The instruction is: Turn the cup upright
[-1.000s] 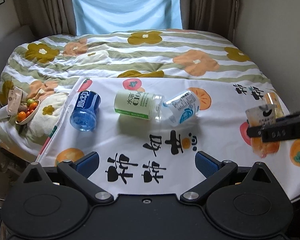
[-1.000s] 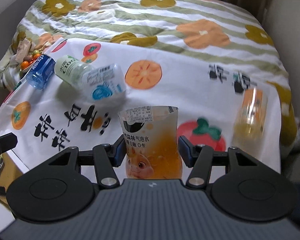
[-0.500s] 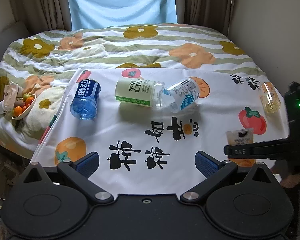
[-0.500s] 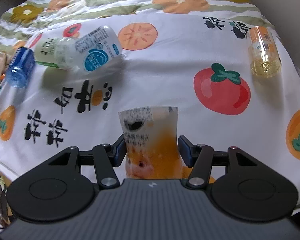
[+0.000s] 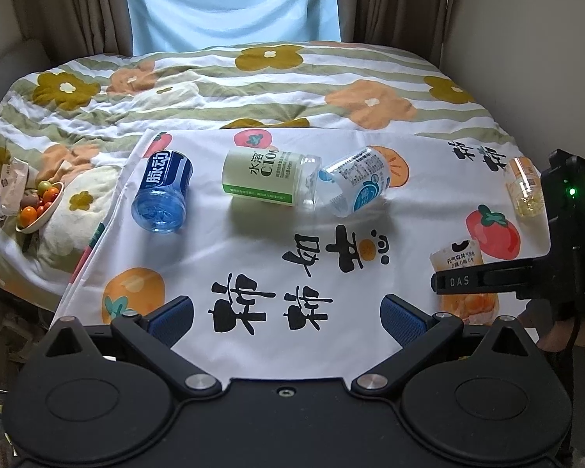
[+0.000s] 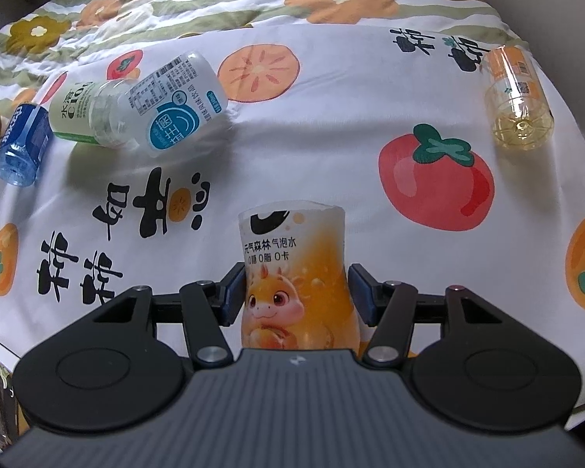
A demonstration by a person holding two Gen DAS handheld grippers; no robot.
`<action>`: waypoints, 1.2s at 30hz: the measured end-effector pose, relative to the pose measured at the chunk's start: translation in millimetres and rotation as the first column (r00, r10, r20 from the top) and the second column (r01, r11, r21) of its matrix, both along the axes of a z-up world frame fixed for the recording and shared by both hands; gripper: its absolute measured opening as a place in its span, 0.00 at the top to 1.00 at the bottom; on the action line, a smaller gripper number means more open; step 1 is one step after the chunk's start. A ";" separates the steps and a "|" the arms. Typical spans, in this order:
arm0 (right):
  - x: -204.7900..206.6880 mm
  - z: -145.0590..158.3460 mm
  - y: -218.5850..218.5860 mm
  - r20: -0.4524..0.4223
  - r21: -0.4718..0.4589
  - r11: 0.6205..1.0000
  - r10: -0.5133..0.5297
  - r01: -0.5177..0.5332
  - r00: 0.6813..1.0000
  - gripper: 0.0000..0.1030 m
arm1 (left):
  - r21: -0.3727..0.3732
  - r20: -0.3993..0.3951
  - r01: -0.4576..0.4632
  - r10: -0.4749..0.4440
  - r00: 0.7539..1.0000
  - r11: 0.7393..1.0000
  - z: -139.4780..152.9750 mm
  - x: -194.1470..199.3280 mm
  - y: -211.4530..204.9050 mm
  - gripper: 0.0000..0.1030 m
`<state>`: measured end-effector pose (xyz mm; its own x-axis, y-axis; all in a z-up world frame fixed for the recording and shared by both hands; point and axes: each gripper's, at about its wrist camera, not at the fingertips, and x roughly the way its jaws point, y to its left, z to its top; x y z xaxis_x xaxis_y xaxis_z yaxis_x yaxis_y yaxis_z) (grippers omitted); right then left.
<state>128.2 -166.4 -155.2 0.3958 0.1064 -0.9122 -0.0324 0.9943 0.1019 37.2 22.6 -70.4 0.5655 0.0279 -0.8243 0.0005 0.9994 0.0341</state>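
Note:
An orange cup with a cartoon dragon label (image 6: 294, 273) stands upright, open end up, between the fingers of my right gripper (image 6: 295, 292), which is shut on it near the front edge of the white fruit-print cloth (image 6: 331, 156). The same cup (image 5: 458, 261) shows in the left wrist view at the right, with the right gripper (image 5: 487, 280) across it. My left gripper (image 5: 286, 312) is open and empty, low over the cloth's front edge. Four other cups lie on their sides: blue (image 5: 162, 191), green-labelled (image 5: 261, 175), white-and-blue (image 5: 355, 187) and clear yellow (image 6: 516, 101).
The cloth lies on a bed with a flowered, striped quilt (image 5: 253, 85). A small dish of cherry tomatoes (image 5: 39, 206) sits at the bed's left edge. Curtains and a window are behind; a wall runs along the right.
My right gripper has carried the orange cup down and toward the cloth's front edge, keeping it upright. The left gripper has drawn back slightly; the other cups have not moved.

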 end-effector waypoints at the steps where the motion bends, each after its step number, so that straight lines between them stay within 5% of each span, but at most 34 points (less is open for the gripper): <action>1: 0.8 -0.5 -0.9 0.000 0.004 1.000 -0.002 0.002 1.000 0.31 | -0.001 -0.002 0.000 0.000 1.000 1.000 -0.5 0.4 -0.1 0.00; 9: 4.4 -5.0 -2.9 -0.005 0.027 1.000 -0.007 0.008 1.000 0.30 | -0.004 -0.012 -0.002 0.002 1.000 1.000 -3.9 1.9 -0.4 0.00; 14: 1.7 -2.0 -3.8 0.008 0.026 1.000 -0.009 0.009 1.000 0.07 | -0.005 -0.010 -0.005 0.004 1.000 1.000 -3.3 1.5 -0.1 0.00; 20: 1.0 9.7 -9.3 0.031 0.063 0.998 -0.013 0.011 0.999 0.06 | -0.003 -0.002 0.000 0.000 1.000 1.000 2.4 1.3 -5.4 0.00; 30: -24.8 77.9 -66.5 0.182 0.169 0.981 -0.130 0.100 0.975 0.06 | 0.000 0.002 0.064 -0.064 0.998 0.998 18.9 16.0 -43.1 0.00; 36: -49.8 105.8 -118.4 0.259 0.129 0.978 -0.193 0.164 0.946 0.03 | -0.080 -0.106 0.124 -0.133 0.985 0.989 3.0 56.5 -88.4 0.00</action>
<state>78.4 -284.8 -49.5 0.6460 0.1003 -0.7567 0.1043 0.9704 0.2177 93.7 -65.8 -67.4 0.4652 -0.1017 -0.8794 0.1288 0.9906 -0.0465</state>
